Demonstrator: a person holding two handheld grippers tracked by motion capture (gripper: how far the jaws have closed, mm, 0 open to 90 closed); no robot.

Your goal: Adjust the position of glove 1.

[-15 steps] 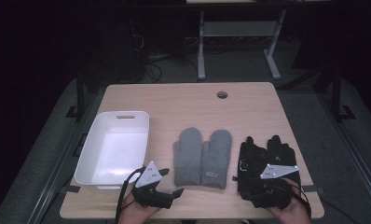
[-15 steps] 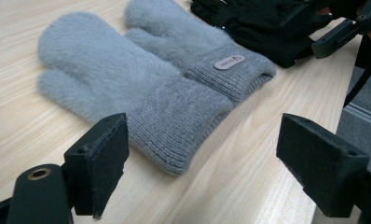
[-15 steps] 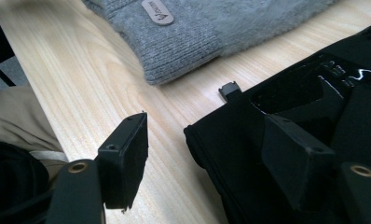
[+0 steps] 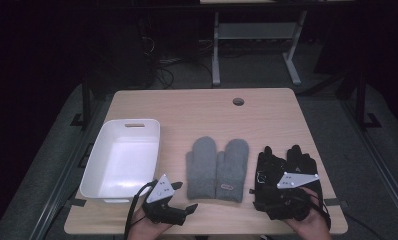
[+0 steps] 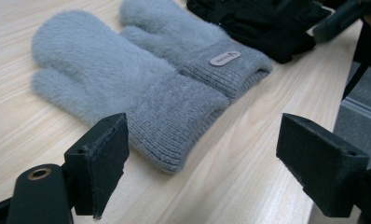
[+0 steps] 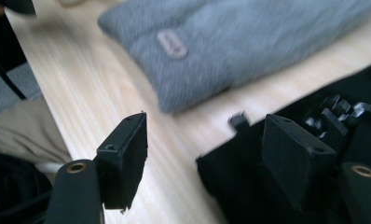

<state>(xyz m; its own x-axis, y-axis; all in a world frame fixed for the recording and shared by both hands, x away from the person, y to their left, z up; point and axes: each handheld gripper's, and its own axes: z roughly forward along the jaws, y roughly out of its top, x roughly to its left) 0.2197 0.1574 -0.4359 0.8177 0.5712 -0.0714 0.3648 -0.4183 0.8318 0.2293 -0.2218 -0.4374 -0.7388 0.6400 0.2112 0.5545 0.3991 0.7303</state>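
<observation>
A pair of fluffy grey mittens (image 4: 218, 170) lies flat in the middle of the table, cuffs toward me. To their right lies a pair of black gloves (image 4: 282, 165). My left gripper (image 4: 184, 212) rests at the front edge, angled toward the mittens. In the left gripper view the left gripper (image 5: 202, 168) stands open with a ribbed mitten cuff (image 5: 179, 116) just ahead of its jaws. My right gripper (image 4: 267, 197) hovers over the gloves' cuffs. In the right gripper view the right gripper (image 6: 207, 158) is open, one jaw over the black glove (image 6: 235, 186), with the mittens (image 6: 230, 42) beyond.
A white plastic tub (image 4: 99, 165) stands at the table's left side, with nothing in it. A round cable hole (image 4: 238, 101) sits near the far edge of the wooden table (image 4: 197, 115). A desk frame (image 4: 217, 55) stands on the floor behind.
</observation>
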